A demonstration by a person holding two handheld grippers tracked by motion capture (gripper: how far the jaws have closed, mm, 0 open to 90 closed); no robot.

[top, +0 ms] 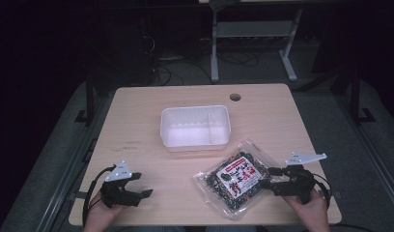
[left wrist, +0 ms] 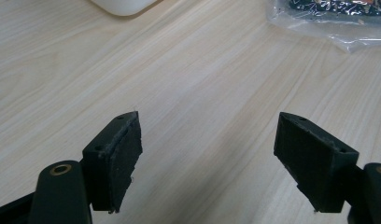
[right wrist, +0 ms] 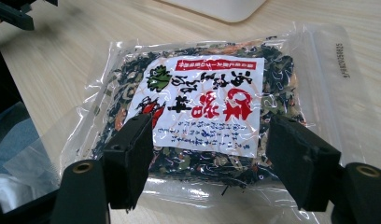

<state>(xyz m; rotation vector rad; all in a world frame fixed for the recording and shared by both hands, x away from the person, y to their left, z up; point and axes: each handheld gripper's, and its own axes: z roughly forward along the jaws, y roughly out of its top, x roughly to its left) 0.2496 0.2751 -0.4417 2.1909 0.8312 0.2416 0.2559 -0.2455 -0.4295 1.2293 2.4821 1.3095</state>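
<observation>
Packet (right wrist: pixel 205 107) lies before open right hand-held gripper (right wrist: pixel 207 163).

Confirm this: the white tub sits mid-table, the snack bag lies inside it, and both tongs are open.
Wrong on one point: the bag lies on the table in front of the tub, not inside it, as the high view shows. The tub does sit mid-table, and the left tongs and right tongs are open.

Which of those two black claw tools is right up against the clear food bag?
The right gripper: its open jaws point at the edge of the bag. The left gripper, also open, sits over bare table, well away from the bag.
</observation>
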